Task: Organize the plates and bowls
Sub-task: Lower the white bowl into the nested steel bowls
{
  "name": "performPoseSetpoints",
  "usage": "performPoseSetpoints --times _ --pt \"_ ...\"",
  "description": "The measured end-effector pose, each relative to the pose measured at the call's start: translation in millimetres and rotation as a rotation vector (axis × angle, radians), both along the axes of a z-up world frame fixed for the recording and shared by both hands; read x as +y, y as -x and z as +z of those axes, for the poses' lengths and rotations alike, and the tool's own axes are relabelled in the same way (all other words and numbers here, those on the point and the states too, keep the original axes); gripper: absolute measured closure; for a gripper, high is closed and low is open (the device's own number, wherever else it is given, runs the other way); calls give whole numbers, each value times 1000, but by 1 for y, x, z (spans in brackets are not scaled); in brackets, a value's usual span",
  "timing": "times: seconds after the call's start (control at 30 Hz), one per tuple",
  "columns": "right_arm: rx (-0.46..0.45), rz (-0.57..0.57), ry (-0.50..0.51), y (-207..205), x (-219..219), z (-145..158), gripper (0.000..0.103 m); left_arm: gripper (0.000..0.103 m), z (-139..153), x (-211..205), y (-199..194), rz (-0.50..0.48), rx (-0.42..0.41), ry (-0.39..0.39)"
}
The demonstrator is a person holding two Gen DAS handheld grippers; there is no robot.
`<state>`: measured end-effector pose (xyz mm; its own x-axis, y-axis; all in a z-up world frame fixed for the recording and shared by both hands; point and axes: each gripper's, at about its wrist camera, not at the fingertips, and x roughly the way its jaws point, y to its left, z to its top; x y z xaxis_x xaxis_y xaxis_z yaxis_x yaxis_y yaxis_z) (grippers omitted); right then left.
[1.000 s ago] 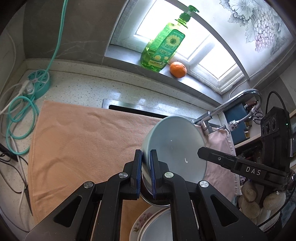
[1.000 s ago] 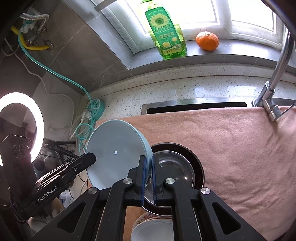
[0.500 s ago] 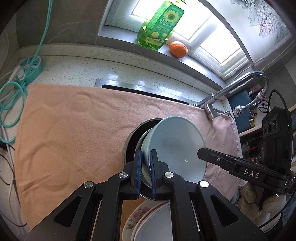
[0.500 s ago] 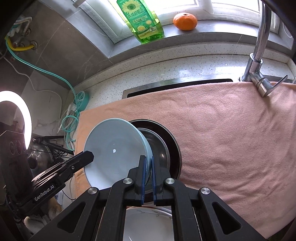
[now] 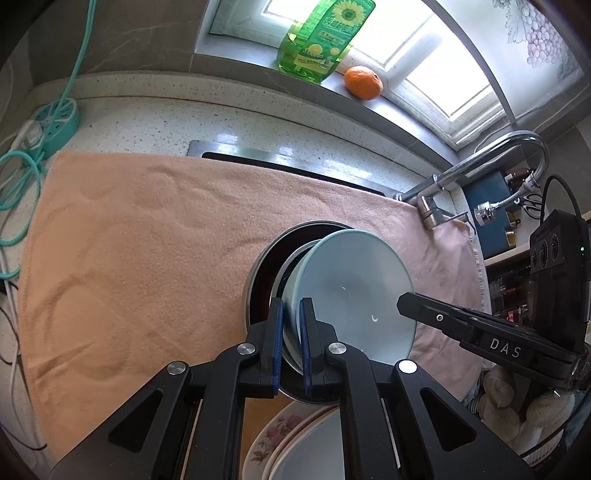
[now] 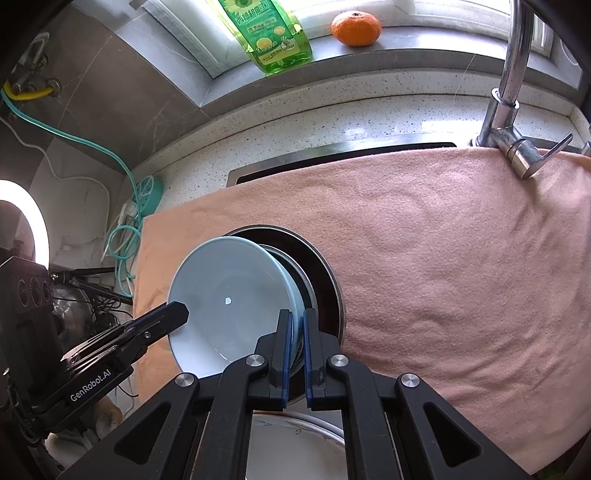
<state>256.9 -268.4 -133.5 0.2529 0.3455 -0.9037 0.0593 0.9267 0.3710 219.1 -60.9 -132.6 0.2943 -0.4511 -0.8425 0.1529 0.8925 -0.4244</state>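
Count, towel-covered counter: one pale blue bowl (image 5: 354, 291); one steel bowl (image 6: 327, 284) beneath it; two plates (image 5: 295, 443) stacked at the towel's near edge. One pink towel (image 5: 147, 251). Window sill: one green soap bottle (image 6: 273, 37), one orange (image 6: 355, 23). One faucet (image 6: 511, 92). Two grippers: left gripper (image 5: 291, 345), right gripper (image 6: 297, 350).
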Motion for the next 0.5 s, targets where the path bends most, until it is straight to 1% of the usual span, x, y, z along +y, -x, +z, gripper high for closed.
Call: performPoseSetpoints --times 0.5 --pt "15 6 3 -1 1 -10 98 96 -6 0 -2 -7 12 -5"
